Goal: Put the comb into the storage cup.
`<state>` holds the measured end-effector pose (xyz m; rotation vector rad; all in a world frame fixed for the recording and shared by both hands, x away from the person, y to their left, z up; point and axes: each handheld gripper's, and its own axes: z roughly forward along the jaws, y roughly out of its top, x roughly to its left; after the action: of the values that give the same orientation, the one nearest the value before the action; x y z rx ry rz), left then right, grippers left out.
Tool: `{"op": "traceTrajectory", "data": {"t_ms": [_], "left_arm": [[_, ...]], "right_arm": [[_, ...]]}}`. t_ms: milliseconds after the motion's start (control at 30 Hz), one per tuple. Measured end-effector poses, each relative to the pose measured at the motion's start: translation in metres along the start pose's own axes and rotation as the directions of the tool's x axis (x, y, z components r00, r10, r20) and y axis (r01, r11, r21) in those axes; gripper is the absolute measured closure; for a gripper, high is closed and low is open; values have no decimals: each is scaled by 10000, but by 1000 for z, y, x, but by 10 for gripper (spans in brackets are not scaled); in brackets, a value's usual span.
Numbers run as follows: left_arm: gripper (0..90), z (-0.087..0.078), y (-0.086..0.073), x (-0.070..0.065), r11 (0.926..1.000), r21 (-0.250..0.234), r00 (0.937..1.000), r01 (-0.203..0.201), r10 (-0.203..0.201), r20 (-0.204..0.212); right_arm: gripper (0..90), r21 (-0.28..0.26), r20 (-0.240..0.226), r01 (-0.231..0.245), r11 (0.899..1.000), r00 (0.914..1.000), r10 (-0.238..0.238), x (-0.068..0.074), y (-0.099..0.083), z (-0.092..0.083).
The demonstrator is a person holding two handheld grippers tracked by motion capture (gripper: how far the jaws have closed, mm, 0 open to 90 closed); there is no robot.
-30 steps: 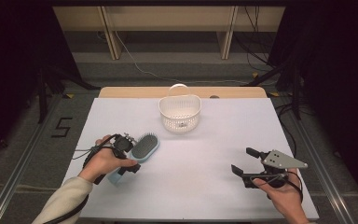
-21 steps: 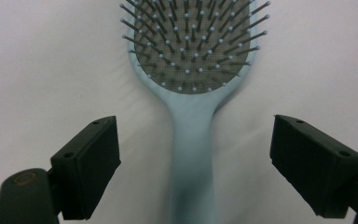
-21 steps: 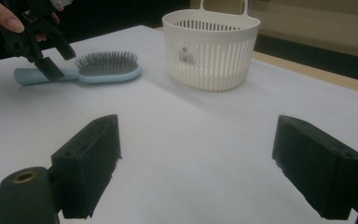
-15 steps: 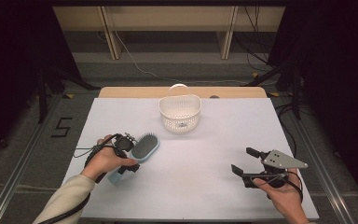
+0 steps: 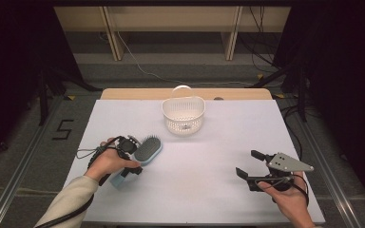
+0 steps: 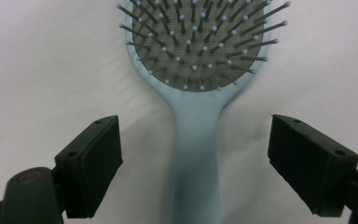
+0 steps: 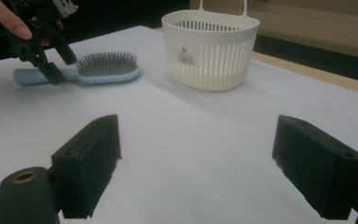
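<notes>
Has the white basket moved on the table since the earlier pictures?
No. The white basket sits at the same spot by the far edge of the table.

Left tool (image 6: 196, 168) and right tool (image 7: 209, 163), both wide apart.

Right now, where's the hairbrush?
High view: hairbrush lies on the table's left side, front-left of the basket, its handle between the open left gripper.
</notes>
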<state>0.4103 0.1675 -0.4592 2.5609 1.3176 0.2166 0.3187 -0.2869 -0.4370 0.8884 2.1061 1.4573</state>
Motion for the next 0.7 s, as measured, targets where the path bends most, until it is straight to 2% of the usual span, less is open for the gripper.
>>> {"op": "traceTrajectory", "data": {"t_ms": [233,700], "left_arm": [[175,3,1,4,9997,116,9997,223,-224,33],[209,7,4,7,9992,260,9995,313,-315,101]], "right_arm": [[158,8,1,-17,10000,10000,17,0,0,0],[158,-3,9,-21,10000,10000,21,0,0,0]]}}
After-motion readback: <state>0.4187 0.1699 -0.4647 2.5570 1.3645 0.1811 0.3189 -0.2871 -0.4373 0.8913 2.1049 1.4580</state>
